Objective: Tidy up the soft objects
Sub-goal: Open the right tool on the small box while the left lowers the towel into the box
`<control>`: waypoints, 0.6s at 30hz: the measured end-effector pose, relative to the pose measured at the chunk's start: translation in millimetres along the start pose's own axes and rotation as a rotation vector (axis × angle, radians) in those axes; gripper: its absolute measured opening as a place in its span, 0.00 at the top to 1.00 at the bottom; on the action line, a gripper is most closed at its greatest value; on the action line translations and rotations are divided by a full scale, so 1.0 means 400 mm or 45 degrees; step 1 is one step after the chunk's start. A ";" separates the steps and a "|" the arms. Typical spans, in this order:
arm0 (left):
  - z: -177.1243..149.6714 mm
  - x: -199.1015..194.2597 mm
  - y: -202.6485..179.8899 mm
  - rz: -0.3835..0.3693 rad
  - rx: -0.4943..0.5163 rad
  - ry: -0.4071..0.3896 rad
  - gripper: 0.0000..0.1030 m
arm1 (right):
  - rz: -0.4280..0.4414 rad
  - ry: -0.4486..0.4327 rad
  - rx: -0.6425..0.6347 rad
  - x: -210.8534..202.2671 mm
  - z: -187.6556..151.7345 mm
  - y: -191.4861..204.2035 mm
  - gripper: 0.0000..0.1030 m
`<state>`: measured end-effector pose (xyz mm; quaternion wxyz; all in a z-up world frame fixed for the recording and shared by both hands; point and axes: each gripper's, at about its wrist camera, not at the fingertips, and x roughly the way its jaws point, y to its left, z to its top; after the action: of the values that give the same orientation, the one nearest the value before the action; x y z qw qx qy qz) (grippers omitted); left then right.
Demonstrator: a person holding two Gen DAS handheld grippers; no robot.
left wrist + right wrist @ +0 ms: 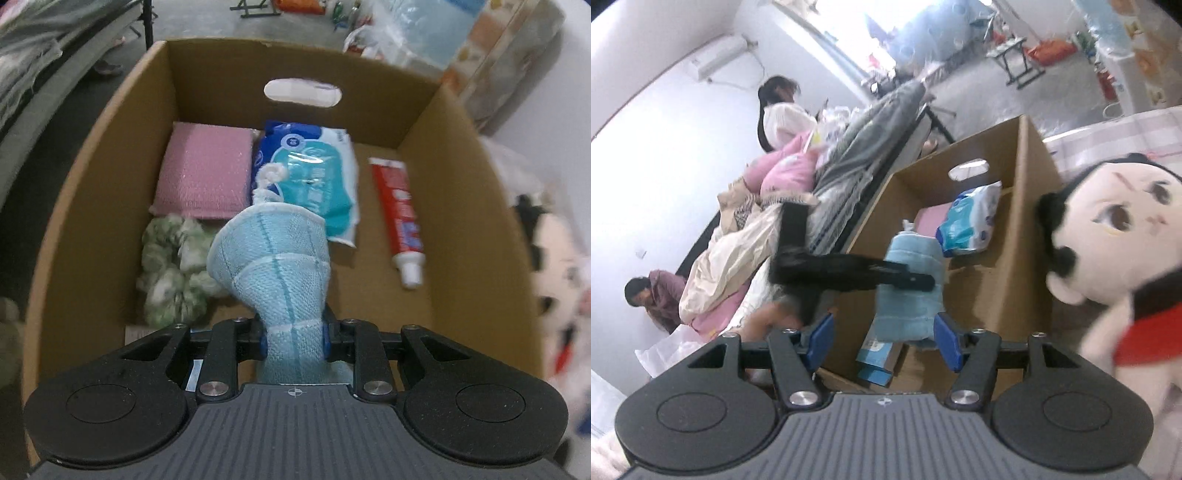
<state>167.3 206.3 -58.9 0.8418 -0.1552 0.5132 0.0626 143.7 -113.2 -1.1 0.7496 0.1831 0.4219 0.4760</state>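
Left gripper narrow, pads pinching light-blue knit towel, towel hanging over open cardboard box. Right gripper jaws wide apart, gripping nothing; towel beyond its fingertips. Plush doll beside box.

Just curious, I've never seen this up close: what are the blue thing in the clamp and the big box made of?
Blue cloth: apparently soft woven or knitted fabric, matte, with visible weave and stitched hems. Box: brown corrugated cardboard, dull, with a cut-out handle hole.
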 end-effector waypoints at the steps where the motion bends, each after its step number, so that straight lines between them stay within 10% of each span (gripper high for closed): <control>1: 0.007 0.021 -0.008 0.036 0.016 0.003 0.62 | 0.001 -0.011 0.000 -0.008 -0.009 -0.005 0.42; 5: 0.036 0.069 0.004 0.120 -0.042 0.042 0.36 | 0.001 -0.055 -0.001 -0.030 -0.030 -0.027 0.42; 14: 0.006 -0.088 -0.010 0.136 -0.078 -0.212 0.33 | 0.004 -0.141 0.004 -0.084 -0.052 -0.077 0.42; 18: -0.017 -0.133 -0.045 -0.012 -0.080 -0.243 0.33 | 0.012 -0.162 0.035 -0.096 -0.060 -0.100 0.42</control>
<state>141.4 190.0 -11.2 0.8819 -0.1772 0.4276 0.0893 139.3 -168.8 -24.2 0.7699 0.2255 0.3790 0.4612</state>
